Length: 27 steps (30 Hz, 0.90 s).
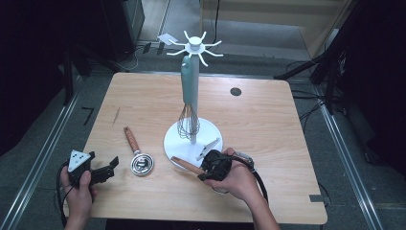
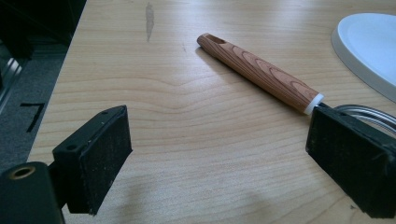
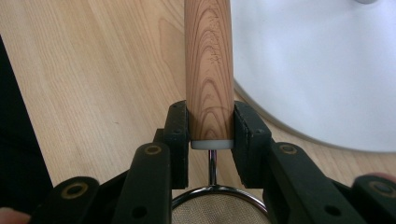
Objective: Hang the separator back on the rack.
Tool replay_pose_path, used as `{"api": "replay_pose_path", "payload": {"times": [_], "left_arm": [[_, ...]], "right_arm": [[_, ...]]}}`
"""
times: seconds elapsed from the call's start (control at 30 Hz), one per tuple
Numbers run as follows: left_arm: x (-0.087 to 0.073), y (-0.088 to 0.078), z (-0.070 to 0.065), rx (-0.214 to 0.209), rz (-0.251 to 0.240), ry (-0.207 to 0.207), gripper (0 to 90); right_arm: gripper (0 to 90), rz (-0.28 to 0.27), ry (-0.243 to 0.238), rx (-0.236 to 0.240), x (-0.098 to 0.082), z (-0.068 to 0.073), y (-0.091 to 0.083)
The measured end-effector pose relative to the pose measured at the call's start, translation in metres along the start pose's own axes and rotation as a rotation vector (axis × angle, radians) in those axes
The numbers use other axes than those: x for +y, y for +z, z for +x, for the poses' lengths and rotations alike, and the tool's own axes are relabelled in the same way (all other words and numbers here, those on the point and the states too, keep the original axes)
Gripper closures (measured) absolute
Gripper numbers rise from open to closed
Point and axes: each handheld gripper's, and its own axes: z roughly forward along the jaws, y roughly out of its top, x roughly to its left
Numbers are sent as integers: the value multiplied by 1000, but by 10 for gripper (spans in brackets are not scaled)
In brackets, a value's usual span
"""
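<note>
My right gripper [image 3: 211, 133] is shut on the lower end of a wooden handle [image 3: 209, 70], just above its white collar; a mesh strainer head [image 3: 217, 207] hangs below the jaws. In the high view this gripper [image 1: 207, 166] holds the strainer handle [image 1: 184, 165] by the front of a white stand base [image 1: 210, 132]. A second wooden-handled utensil [image 1: 132, 141] with a round metal head [image 1: 142, 164] lies flat on the table. My left gripper [image 1: 106, 171] stands open near the table's front left corner, its jaws facing that utensil's handle [image 2: 261, 72] and apart from it.
The white stand's post [image 1: 193, 86] carries a ring of hooks [image 1: 195, 46] on top; a whisk [image 1: 188, 120] with a pale green handle hangs from one. A dark round hole [image 1: 235, 91] sits at the table's back right. The stand base [image 2: 369, 46] lies to the utensil's right.
</note>
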Motion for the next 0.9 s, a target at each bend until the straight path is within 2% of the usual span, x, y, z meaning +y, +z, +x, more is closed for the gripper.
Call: {"api": "replay_pose_path", "payload": {"times": [0.53,0.87,0.9], "left_arm": [[0,0,0,0,1,0,69],[0,0,-1,3,2,2,69],[0,0,-1,4,2,2,69]], "right_arm": [[708,-57,48,-48,-17,-16,-24],[708,-68,59,-66,-24,-23,-31],[709,-69,71,-69,-25,-23,-31]]}}
